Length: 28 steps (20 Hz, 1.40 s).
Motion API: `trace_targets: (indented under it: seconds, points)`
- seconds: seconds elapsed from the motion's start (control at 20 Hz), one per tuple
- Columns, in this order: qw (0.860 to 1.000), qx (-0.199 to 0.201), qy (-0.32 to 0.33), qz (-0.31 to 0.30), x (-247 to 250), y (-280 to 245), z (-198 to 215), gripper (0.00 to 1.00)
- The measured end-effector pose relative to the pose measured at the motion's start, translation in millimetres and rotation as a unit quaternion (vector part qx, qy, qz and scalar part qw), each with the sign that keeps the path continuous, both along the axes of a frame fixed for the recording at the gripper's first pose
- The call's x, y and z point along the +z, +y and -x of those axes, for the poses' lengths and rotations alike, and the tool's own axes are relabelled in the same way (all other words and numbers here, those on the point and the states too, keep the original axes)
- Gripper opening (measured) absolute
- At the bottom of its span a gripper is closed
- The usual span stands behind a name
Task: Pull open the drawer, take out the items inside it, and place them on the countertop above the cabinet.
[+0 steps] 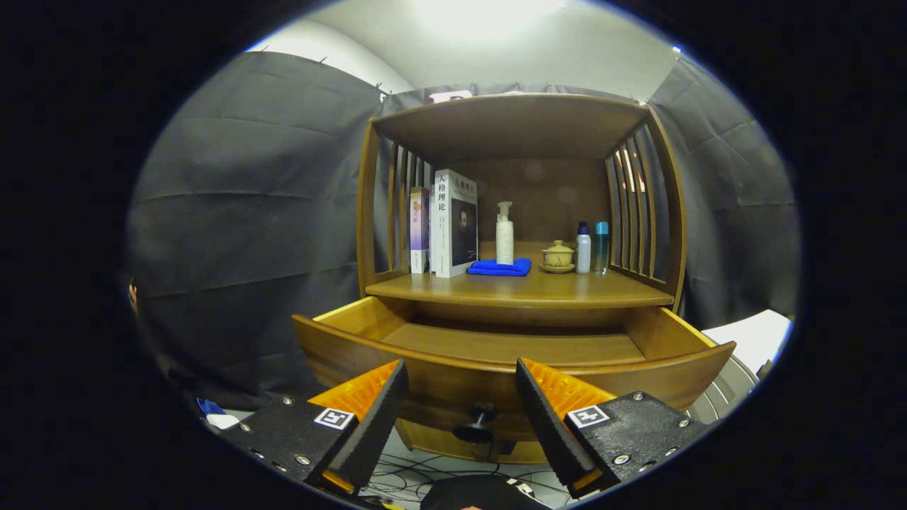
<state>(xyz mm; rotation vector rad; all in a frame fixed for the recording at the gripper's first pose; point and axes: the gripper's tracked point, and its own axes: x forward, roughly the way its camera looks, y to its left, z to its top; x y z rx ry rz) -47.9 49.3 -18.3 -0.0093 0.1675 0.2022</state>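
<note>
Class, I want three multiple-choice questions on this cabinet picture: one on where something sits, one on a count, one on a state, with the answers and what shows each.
1. Where does the folded blue cloth lie?
A. inside the drawer
B. on the wooden countertop, in front of the white pump bottle
C. on top of the books

2. How many slim bottles stand to the right of the small lidded tan cup?
A. one
B. two
C. four

3. What state is the curved-front wooden drawer in?
A. pulled open
B. fully closed
C. taken out of the cabinet

Answers:
1 B, the cloth rests on the countertop at the pump bottle's base.
2 B, a white one and a teal one stand side by side.
3 A, its floor shows, with the gripper open before its dark knob.
</note>
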Motion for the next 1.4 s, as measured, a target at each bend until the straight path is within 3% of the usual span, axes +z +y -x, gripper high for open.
trace_targets:
  seconds: [0.2,0.45,0.6,0.7,0.9,1.4]
  points:
    - [0.998,0.003,0.064,0.013,1.9,-4.0,-34.1,0.94]
    - [0.992,-0.023,0.123,0.015,4.6,-23.2,-85.6,0.94]
    - [0.983,-0.030,0.183,-0.005,-9.9,-27.0,-108.2,0.94]
    - [0.976,-0.033,0.217,0.020,-20.4,-35.1,-118.8,0.94]
    - [0.955,-0.017,0.293,0.035,-54.9,-31.4,-130.2,0.93]
    - [0.895,-0.045,0.442,0.032,-120.9,-46.7,-128.3,0.93]
